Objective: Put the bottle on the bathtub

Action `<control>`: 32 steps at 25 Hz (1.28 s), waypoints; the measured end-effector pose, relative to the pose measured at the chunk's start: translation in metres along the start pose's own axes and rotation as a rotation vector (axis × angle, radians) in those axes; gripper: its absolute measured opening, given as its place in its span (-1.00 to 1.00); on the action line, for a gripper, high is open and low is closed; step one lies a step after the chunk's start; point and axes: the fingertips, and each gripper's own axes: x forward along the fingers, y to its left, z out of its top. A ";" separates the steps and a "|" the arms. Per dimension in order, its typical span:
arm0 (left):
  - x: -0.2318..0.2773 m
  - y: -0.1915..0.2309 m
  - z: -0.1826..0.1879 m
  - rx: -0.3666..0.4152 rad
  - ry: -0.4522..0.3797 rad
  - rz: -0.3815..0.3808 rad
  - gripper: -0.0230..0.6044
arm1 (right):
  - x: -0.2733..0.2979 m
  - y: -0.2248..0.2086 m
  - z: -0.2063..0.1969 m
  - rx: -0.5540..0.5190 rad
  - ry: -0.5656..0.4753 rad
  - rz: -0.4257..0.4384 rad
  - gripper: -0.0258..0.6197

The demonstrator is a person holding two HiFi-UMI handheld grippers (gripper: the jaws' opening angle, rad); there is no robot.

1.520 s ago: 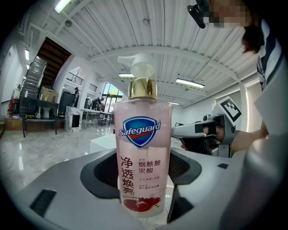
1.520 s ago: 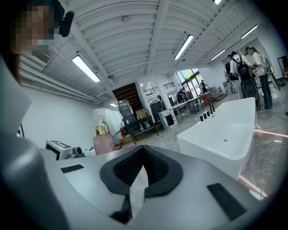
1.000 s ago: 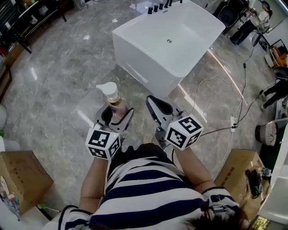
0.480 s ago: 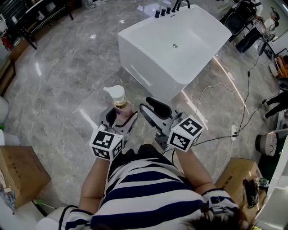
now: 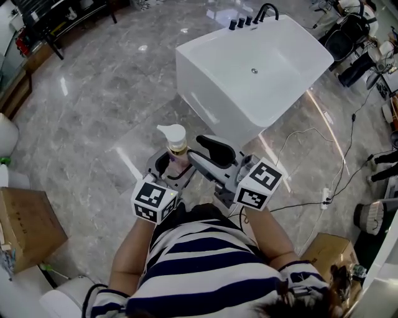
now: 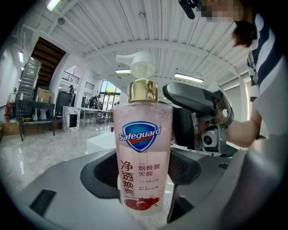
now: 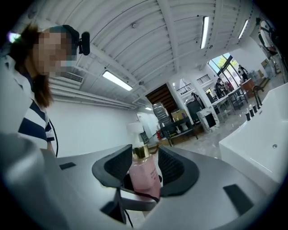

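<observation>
A pink pump bottle (image 5: pixel 176 148) with a white pump and gold collar stands upright between the jaws of my left gripper (image 5: pixel 171 166), which is shut on its lower body. In the left gripper view the bottle (image 6: pixel 141 152) fills the middle, label facing me. My right gripper (image 5: pixel 208 155) is open just right of the bottle, jaws pointing toward it; its own view shows the bottle (image 7: pixel 144 173) through the gap, untouched. The white bathtub (image 5: pixel 205 65) stands on the floor ahead, up and to the right, also seen as the bathtub (image 7: pixel 256 134) at that view's right edge.
Black taps and a faucet (image 5: pixel 252 17) line the tub's far rim. Cables and a power strip (image 5: pixel 324 197) lie on the grey marble floor to the right. Cardboard boxes stand at left (image 5: pixel 25 227) and lower right (image 5: pixel 323 258). A black bench (image 5: pixel 56 31) is far left.
Both grippers have moved forward toward the tub with the bottle still held. The right gripper has drawn closer to the bottle's side.
</observation>
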 end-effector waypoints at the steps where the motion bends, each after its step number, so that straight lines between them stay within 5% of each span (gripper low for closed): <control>1: 0.002 -0.001 0.000 0.002 0.002 0.002 0.07 | 0.001 0.001 0.001 -0.006 0.008 0.019 -0.36; 15: 0.025 -0.008 -0.003 0.017 0.030 0.037 0.07 | 0.022 0.001 0.013 -0.099 0.092 0.210 -0.25; 32: 0.044 -0.007 -0.007 0.016 0.037 0.038 0.07 | 0.025 -0.019 0.015 -0.111 0.126 0.254 -0.34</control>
